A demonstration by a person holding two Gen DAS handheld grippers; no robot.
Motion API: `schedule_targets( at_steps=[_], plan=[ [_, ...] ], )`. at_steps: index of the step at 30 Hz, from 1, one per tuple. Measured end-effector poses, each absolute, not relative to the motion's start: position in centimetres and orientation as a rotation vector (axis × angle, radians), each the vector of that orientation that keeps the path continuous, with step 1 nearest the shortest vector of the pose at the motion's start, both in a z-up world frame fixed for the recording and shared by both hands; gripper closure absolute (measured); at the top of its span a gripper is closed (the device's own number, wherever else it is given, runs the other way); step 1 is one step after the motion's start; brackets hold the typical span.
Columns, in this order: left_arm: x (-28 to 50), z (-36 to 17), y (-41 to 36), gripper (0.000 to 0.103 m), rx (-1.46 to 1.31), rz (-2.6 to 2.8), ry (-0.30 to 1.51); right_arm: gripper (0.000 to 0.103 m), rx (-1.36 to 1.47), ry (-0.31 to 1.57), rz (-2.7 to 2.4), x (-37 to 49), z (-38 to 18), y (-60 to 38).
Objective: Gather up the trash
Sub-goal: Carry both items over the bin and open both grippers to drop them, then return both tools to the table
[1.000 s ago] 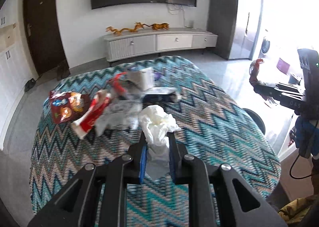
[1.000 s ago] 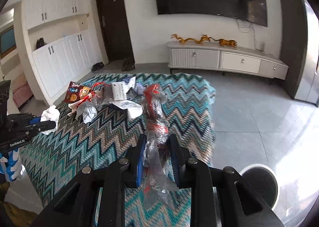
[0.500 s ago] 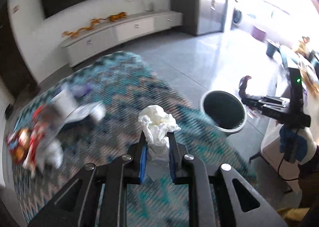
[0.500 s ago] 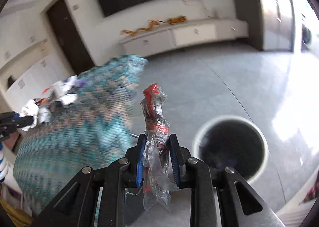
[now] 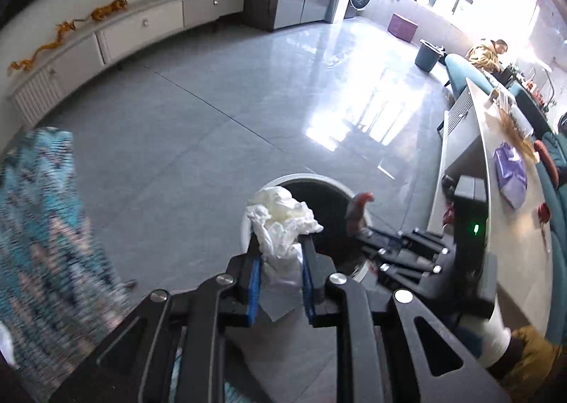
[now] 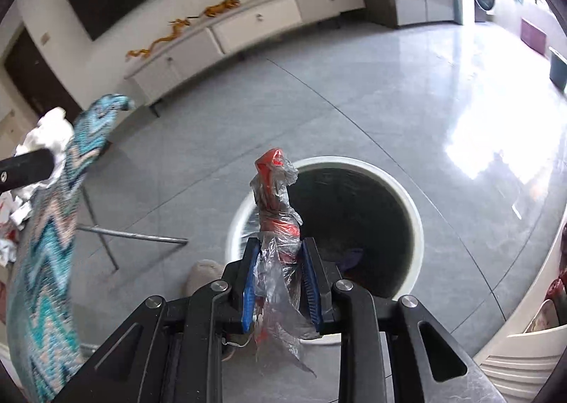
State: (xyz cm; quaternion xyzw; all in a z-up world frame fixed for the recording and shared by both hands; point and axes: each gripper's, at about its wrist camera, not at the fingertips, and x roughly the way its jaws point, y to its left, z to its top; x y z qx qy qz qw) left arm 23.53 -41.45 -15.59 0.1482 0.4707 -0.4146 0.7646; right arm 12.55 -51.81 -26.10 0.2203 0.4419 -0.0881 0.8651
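A crumpled white tissue sat clamped between the blue-padded fingers of the left gripper, its bunched top rising above the fingertips and a flat tail hanging below them. It was held over the near rim of a round white trash bin with a dark inside, standing on the grey tiled floor. The right gripper was closed on a twisted red-and-clear plastic wrapper, which stood upright from the pads with loose clear film trailing beneath. That wrapper hung above the left side of the same bin. In the left wrist view the right gripper reached in from the right, its wrapper tip over the bin's far rim. The worktop with its zigzag teal cloth lay to the left, more trash at its edge. A low white cabinet ran along the far wall.
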Motion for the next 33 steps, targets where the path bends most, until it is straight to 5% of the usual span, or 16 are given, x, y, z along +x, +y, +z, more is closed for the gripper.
schedule_targets(
  at_steps=[5,9,13,21,33],
  plan=[
    [24.6,-19.0,-46.0,0.078,0.3,-0.926,1.082,0.079,0.45,0.96,-0.239,13.3,-27.4,-53.4],
    [25.7,-21.0,-47.7,0.05,0.25,-0.922,1.135,0.069,0.437,0.979,-0.271,13.4,-28.1,-53.9],
    [26.4,-21.8,-47.7,0.049,0.214,-0.905,1.16,0.059,0.436,0.983,-0.28,13.6,-28.4,-54.0],
    [26.7,-18.2,-44.0,0.049,0.189,-0.926,1.1,0.054,0.414,0.958,-0.273,13.5,-26.4,-52.6],
    [24.2,-10.0,-34.2,0.049,0.225,-0.822,0.871,0.044,0.32,0.773,-0.179,11.7,-15.4,-45.2]
  ],
)
